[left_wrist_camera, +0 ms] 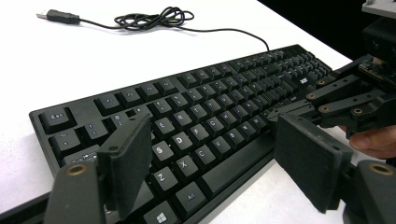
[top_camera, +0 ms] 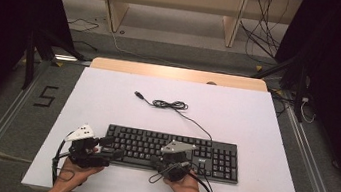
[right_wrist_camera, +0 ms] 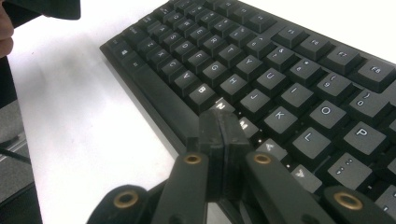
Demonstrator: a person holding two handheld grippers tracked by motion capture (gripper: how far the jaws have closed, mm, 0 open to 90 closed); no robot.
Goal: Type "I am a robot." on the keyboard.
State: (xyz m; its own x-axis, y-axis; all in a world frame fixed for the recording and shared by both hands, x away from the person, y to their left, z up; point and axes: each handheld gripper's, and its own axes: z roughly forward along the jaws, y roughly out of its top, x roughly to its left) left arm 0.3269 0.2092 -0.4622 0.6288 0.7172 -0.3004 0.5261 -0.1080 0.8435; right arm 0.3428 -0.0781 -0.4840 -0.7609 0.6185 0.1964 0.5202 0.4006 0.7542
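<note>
Black and flat, the keyboard (top_camera: 173, 152) is seen in the high view lying on the near half of the white desk (top_camera: 107, 97), its cable (top_camera: 171, 105) coiled behind it, with the left hand-held gripper (top_camera: 110, 148) at its left end and the right hand-held gripper (top_camera: 155, 161) at its front edge. In the left gripper view, the left hand-held gripper (left_wrist_camera: 219, 154) is held wide open above the keyboard's (left_wrist_camera: 196, 116) left keys, nothing gripped. In the right gripper view, the right hand-held gripper (right_wrist_camera: 223, 133) is shut, pads pressed together with nothing between, by the N key on the keyboard (right_wrist_camera: 280, 70).

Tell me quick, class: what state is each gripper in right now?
Left gripper: open, holding nothing, fingers spread above the keyboard's left end.
Right gripper: closed, holding nothing, tips over the keys near N and M.
</note>
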